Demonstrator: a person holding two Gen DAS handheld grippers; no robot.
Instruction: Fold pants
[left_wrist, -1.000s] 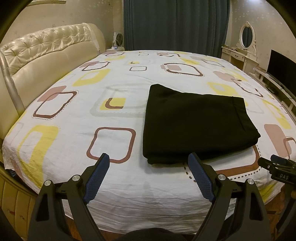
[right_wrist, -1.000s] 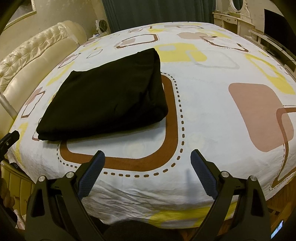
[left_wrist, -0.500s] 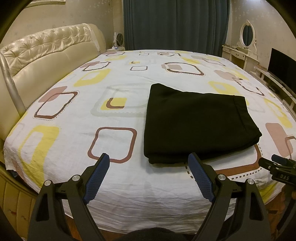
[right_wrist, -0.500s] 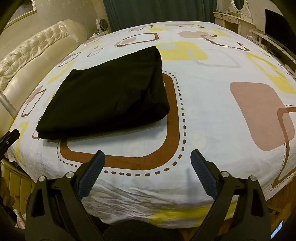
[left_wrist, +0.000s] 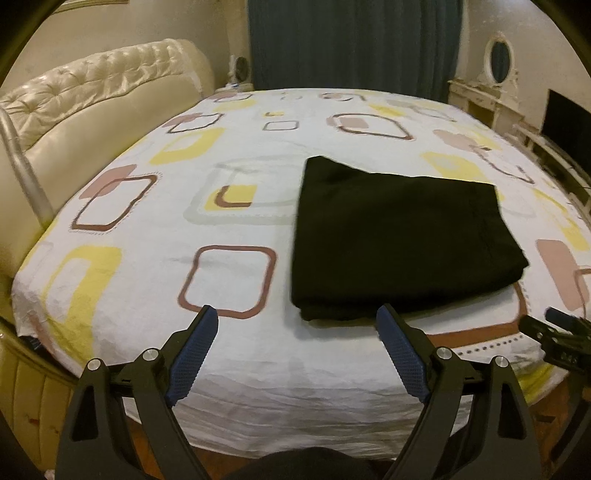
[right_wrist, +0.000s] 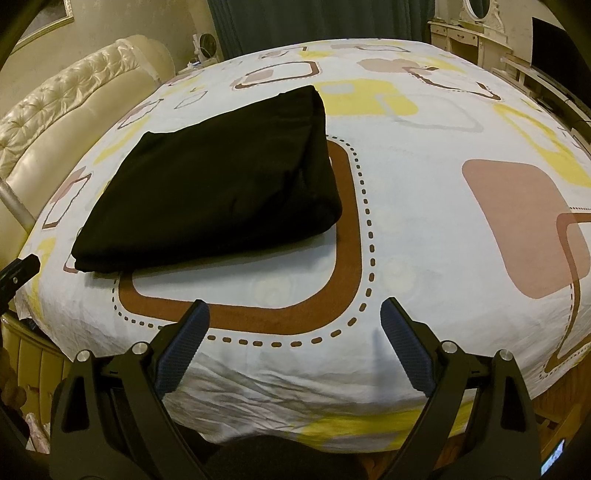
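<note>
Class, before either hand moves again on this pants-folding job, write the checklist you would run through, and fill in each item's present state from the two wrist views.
1. Black pants folded into a compact rectangle: ok.
2. Pants lying fully on the bed, not over its edge: ok.
3. Left tongs open, nothing between them: ok.
4. Right tongs open, nothing between them: ok.
5. Both tongs clear of the fabric: ok.
6. Inner layers lined up neatly: cannot tell, hidden under the top layer.
</note>
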